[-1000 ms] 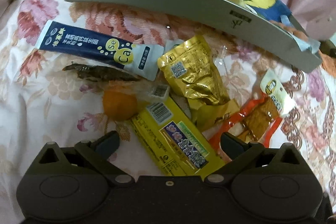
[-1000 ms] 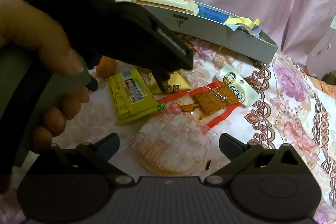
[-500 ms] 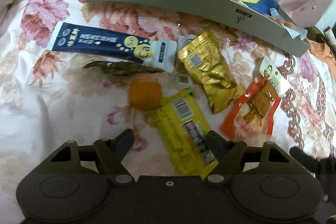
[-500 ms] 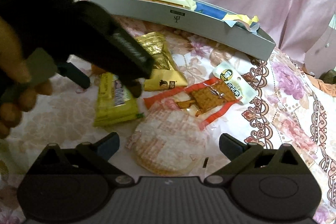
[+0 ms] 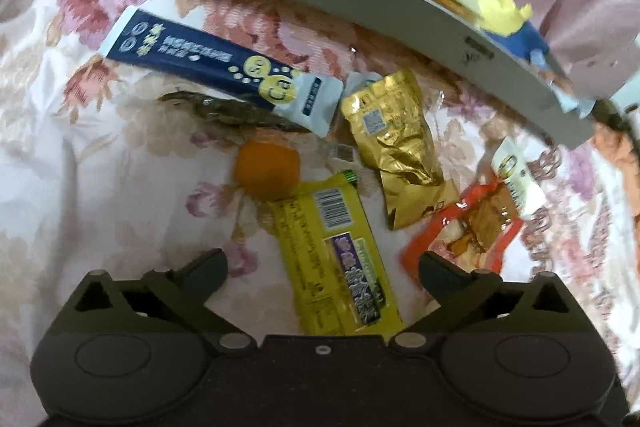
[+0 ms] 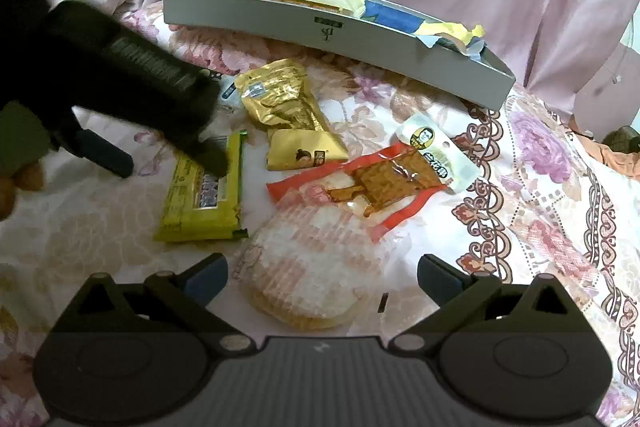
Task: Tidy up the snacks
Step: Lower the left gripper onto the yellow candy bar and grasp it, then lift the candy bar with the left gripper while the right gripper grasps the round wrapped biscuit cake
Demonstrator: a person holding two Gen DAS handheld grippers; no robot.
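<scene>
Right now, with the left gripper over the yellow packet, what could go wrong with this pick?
1. The left gripper is open astride the yellow packet, whose far end touches the orange ball; closing may knock it rolling.
2. The packet lies flat on soft bedding, so the fingers could pinch fabric.
3. The grey tray already looks heaped; added snacks might slide off.

Snack packets (image 6: 204, 195) crowd bedspread (image 6: 80, 239)

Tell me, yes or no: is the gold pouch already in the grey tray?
No, the gold pouch lies on the floral cloth in front of the grey tray, outside it.
</scene>
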